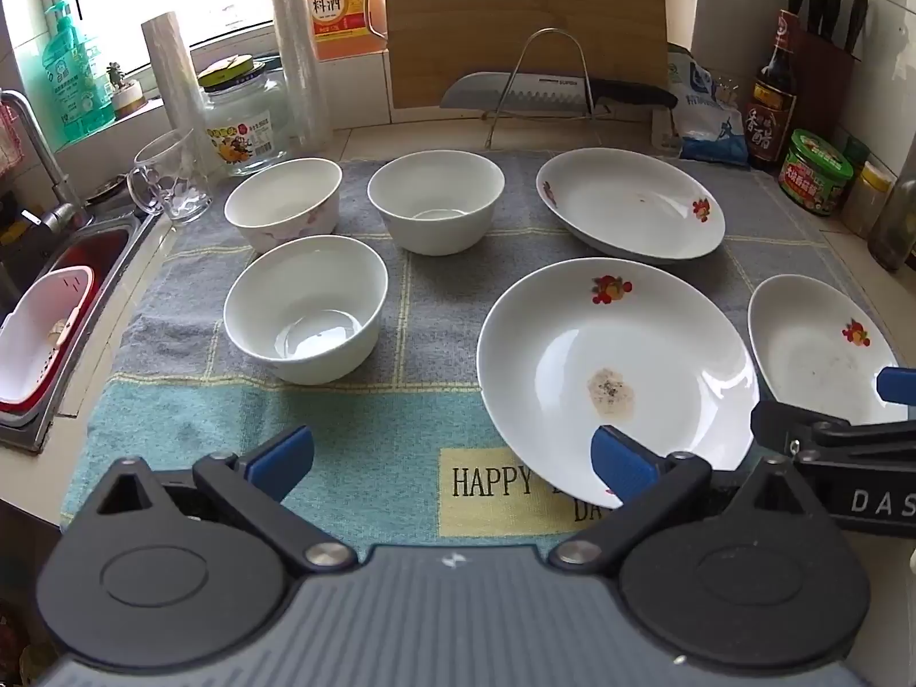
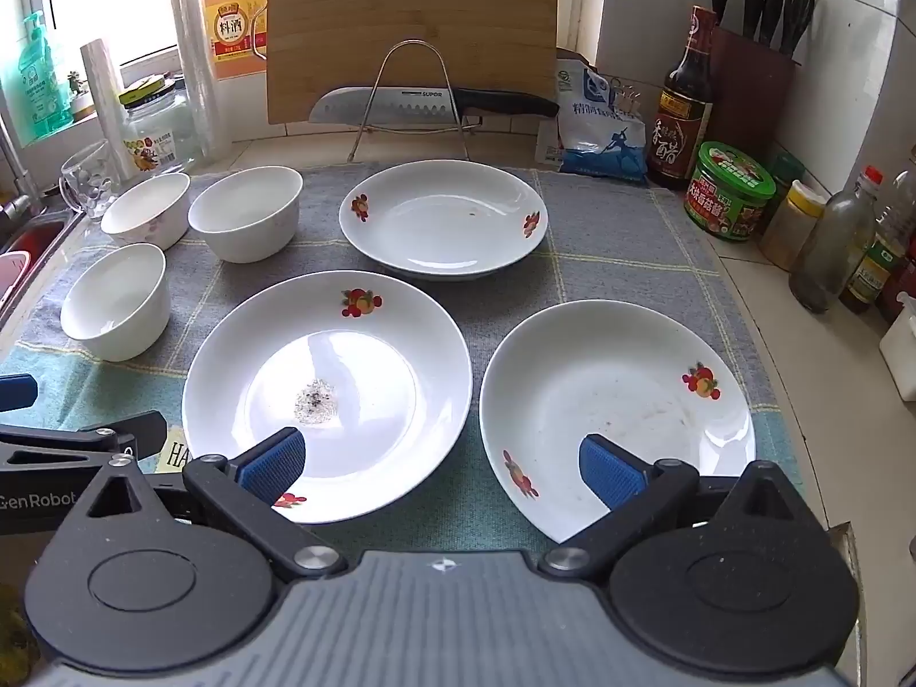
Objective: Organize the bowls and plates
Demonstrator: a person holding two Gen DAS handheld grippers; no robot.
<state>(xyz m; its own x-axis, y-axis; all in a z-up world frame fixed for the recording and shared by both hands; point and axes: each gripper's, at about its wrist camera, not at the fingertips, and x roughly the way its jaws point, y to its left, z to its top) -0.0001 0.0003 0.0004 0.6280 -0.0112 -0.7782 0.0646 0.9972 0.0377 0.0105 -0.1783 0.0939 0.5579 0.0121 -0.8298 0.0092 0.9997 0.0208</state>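
Note:
Three white bowls stand on the towel at the left: a near bowl (image 1: 303, 309), a far-left flowered bowl (image 1: 283, 203) and a far-middle bowl (image 1: 435, 200). Three white plates with fruit prints lie to the right: a stained middle plate (image 1: 618, 366) (image 2: 326, 395), a far plate (image 1: 630, 203) (image 2: 443, 217) and a right plate (image 1: 818, 343) (image 2: 615, 406). My left gripper (image 1: 452, 458) is open and empty above the towel's front, its right fingertip over the middle plate's rim. My right gripper (image 2: 441, 461) is open and empty, between the middle and right plates.
A sink (image 1: 68, 269) with a red-and-white basket lies left. A glass mug (image 1: 169, 177), jar, bottles, cutting board (image 1: 526, 23) and a knife on a wire rack (image 1: 549, 94) line the back. Sauce bottles, a green tub (image 2: 730, 192) and a knife block stand right.

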